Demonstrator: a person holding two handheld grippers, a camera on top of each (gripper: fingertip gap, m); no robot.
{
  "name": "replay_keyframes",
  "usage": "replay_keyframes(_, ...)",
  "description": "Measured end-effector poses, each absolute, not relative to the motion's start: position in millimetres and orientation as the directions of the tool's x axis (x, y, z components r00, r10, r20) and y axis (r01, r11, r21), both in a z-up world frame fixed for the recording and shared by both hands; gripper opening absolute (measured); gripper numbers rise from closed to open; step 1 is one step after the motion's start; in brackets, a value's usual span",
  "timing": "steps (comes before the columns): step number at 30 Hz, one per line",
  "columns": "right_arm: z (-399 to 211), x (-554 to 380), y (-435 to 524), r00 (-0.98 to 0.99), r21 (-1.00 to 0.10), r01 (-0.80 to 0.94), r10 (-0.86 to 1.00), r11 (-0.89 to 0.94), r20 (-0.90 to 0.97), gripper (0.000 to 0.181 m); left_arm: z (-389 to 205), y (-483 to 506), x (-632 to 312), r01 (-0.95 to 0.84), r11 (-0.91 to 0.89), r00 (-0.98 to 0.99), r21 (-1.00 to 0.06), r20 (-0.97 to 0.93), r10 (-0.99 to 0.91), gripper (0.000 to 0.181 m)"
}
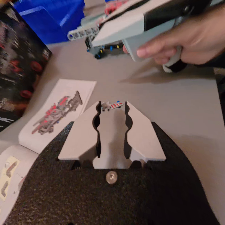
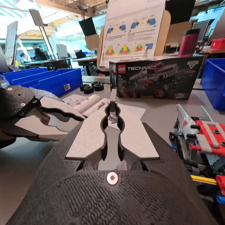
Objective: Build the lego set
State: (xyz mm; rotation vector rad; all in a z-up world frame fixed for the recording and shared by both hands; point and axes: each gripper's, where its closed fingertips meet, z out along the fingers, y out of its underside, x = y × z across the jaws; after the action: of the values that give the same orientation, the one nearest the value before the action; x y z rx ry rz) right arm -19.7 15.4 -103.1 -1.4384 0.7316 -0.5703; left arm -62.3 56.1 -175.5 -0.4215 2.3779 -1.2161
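Observation:
My left gripper (image 1: 113,103) is shut on a small grey Lego piece with red stripes (image 1: 117,105), held across its fingertips just above the grey table (image 1: 158,109). My right gripper (image 2: 112,105) is shut on a thin grey beam (image 2: 112,97) that stands upright between its tips. In the left wrist view the right gripper (image 1: 97,31), held by a hand (image 1: 182,42), hovers over the part-built dark model (image 1: 103,51). The model, with red and grey panels (image 2: 200,140), is at the right in the right wrist view. The left gripper (image 2: 75,125) shows at the left there.
The open instruction booklet (image 1: 58,114) lies left of my left gripper. The Lego box (image 2: 152,79) stands at the back, with several black tyres (image 2: 91,87) beside it. Blue bins stand at back left (image 2: 48,77) and right (image 2: 214,82). A maroon bottle (image 2: 188,42) stands behind. The grippers' ends are close to 9 cm from one another.

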Motion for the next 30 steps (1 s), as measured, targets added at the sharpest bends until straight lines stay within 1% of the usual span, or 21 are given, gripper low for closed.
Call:
replay_keyframes(5, -118.9, -18.6, 25.4, 0.672, -0.991, -0.131, -0.737, -0.013, -0.079, 0.006, -195.2, 57.6, -68.1, -0.150, 0.608, -0.886, -0.780, -0.167, -0.433, 0.036)
replay_keyframes(10, -130.6, -20.9, 31.6, 0.689, -0.978, -0.200, -0.719, -0.064, -0.093, 0.006, -211.7, 64.0, -73.7, -0.207, 0.652, -0.908, -0.729, -0.105, -0.405, 0.036)
replay_keyframes(12, -135.6, -23.4, 34.2, 0.702, -0.968, -0.238, -0.702, -0.076, -0.118, 0.006, -212.2, 64.1, -75.6, -0.214, 0.651, -0.915, -0.728, -0.085, -0.395, 0.037)
replay_keyframes(18, -137.2, -23.0, 32.0, 0.710, -0.950, -0.311, -0.669, -0.016, -0.221, 0.006, -214.1, 67.7, -79.6, -0.257, 0.637, -0.926, -0.727, -0.003, -0.377, 0.037)
replay_keyframes(21, -138.9, -24.3, 34.6, 0.719, -0.950, -0.311, -0.663, -0.036, -0.210, 0.006, -214.2, 68.8, -79.5, -0.275, 0.625, -0.924, -0.731, 0.022, -0.381, 0.037)
replay_keyframes(25, -140.7, -27.1, 38.6, 0.735, -0.950, -0.306, -0.650, -0.064, -0.193, 0.006, -214.3, 69.2, -78.5, -0.269, 0.630, -0.924, -0.728, 0.010, -0.383, 0.038)
replay_keyframes(27, -141.1, -27.5, 39.2, 0.740, -0.948, -0.314, -0.642, -0.061, -0.203, 0.006, -213.4, 70.4, -76.3, -0.263, 0.634, -0.921, -0.727, -0.005, -0.389, 0.041)
replay_keyframes(30, -141.8, -27.7, 39.7, 0.744, -0.942, -0.330, -0.629, -0.054, -0.225, 0.006, -204.3, 71.4, -75.2, -0.240, 0.612, -0.927, -0.754, -0.011, -0.376, 0.044)
